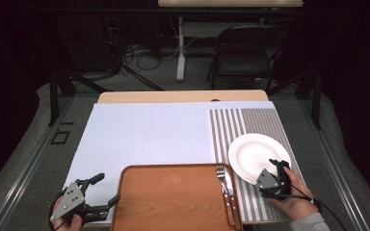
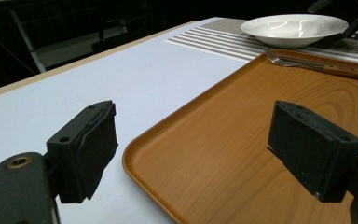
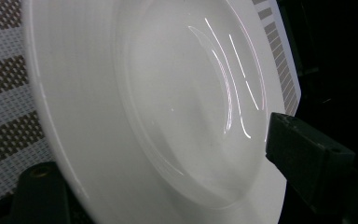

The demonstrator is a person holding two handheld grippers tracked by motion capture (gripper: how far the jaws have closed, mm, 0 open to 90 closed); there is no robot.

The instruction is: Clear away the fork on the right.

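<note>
On the table (image 1: 139,137) a wooden tray (image 1: 173,199) sits at the near edge, bare except for a fork (image 1: 223,180) and knife (image 1: 230,192) along its right rim. Beside it, on the striped placemat (image 1: 250,122), the white plate (image 1: 253,154) hasn't been lifted; moving it looks like the job ahead. The right gripper (image 1: 282,174) straddles the plate's near rim, though whether its pads press I cannot tell. The left gripper (image 1: 107,188) gapes wide over the tray's left corner, holding nothing. No writing is readable anywhere.
</note>
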